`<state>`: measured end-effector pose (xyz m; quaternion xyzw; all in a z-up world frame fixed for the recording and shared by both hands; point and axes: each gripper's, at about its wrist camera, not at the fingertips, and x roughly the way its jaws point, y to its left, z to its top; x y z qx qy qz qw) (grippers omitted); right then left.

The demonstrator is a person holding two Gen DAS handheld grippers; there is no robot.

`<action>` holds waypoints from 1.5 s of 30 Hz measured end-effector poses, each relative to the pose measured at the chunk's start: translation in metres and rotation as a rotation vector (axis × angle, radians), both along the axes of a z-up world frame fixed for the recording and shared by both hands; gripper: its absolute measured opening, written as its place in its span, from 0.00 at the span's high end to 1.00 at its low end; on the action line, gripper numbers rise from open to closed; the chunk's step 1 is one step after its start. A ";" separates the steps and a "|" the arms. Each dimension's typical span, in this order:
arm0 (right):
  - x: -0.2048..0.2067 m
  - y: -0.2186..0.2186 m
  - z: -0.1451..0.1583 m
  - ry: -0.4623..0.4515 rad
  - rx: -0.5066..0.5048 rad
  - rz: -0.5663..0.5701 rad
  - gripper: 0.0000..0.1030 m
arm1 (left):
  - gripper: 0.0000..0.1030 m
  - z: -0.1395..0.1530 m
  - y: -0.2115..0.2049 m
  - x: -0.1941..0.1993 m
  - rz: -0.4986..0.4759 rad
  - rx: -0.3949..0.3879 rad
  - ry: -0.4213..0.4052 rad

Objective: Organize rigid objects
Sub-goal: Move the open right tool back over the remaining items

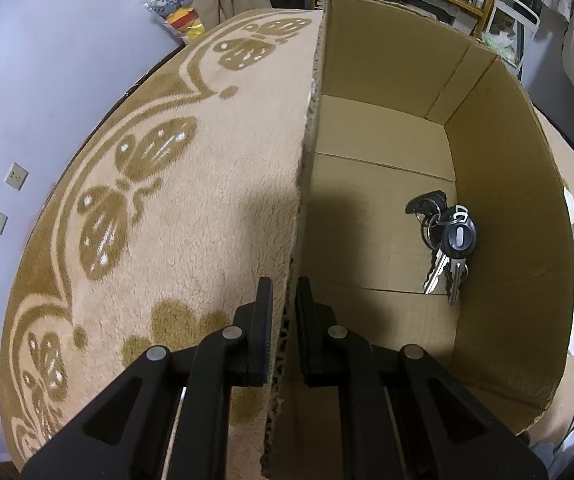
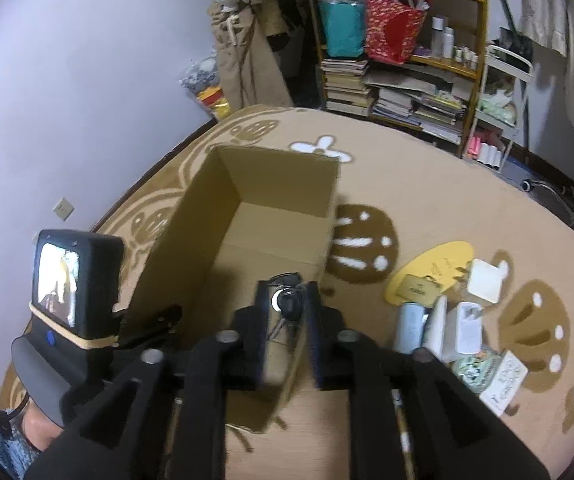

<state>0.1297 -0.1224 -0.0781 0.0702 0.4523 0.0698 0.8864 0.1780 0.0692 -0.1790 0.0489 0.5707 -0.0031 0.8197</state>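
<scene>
Carpeted floor; keys [image 1: 445, 240] boxed — beneath right hand-held gripper [image 2: 287, 308].

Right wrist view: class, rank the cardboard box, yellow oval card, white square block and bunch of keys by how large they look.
1. cardboard box
2. yellow oval card
3. white square block and bunch of keys: look alike, and fingers partly hide the keys.

L gripper [image 1: 285, 294] clamps box wall [image 1: 301, 184] | keys [image 1: 445, 240] inside box
</scene>
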 end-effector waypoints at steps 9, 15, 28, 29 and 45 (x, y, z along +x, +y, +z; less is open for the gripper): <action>-0.003 -0.049 0.003 -0.079 -0.009 -0.142 0.31 | 0.90 0.002 -0.001 0.002 -0.004 0.003 -0.002; -0.001 -0.083 -0.014 -0.084 0.029 -0.232 0.18 | 0.90 0.002 0.000 0.004 -0.001 -0.005 -0.005; 0.009 -0.141 -0.063 0.045 0.077 -0.333 0.17 | 0.89 -0.001 0.000 0.008 0.007 -0.007 0.000; 0.011 -0.142 -0.067 0.052 0.069 -0.338 0.17 | 0.89 -0.001 0.000 0.008 0.009 -0.009 0.000; 0.018 -0.145 -0.105 0.151 0.064 -0.369 0.17 | 0.89 -0.008 0.000 0.013 0.020 0.000 0.001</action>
